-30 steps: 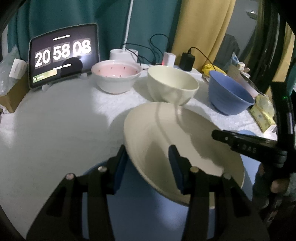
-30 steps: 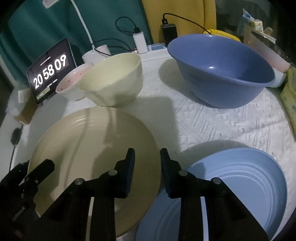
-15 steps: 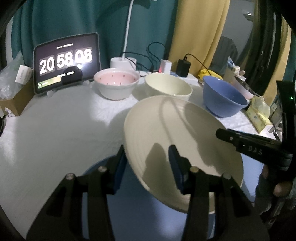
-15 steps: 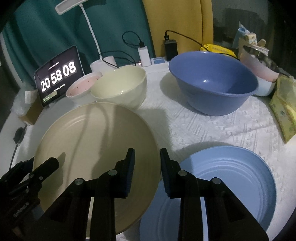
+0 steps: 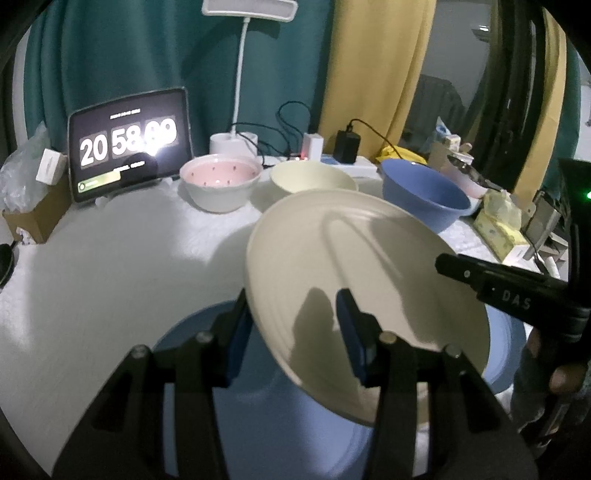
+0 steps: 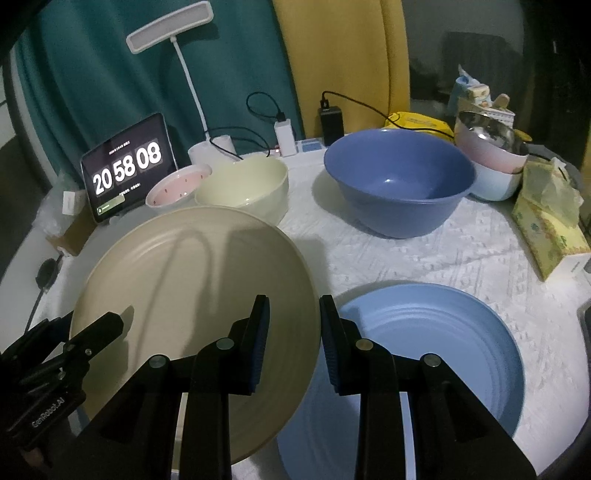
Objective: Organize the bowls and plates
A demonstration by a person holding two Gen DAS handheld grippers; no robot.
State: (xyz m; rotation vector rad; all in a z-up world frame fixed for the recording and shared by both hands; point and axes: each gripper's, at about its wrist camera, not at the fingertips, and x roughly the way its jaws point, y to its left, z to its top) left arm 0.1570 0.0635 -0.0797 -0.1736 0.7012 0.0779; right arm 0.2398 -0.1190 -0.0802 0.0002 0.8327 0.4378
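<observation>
Dim, bluish. Desk lamp (image 5: pixel 250 8) beyond the tongs casts hard shadows; clock screen (image 5: pixel 129 140) glares; fisheye edges warped, black.

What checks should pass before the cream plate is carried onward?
1. Left gripper straddles the cream plate rim: ok.
2. Right gripper straddles the opposite rim: ok.
3. Pads pressing firmly: cannot tell.
4. Plate clear of the blue plate below: ok.
5. Plate level: not ok, tilted.
6. Cream bowl and blue bowl stand close ahead of the plate: cannot tell whether its edge clears them.
</observation>
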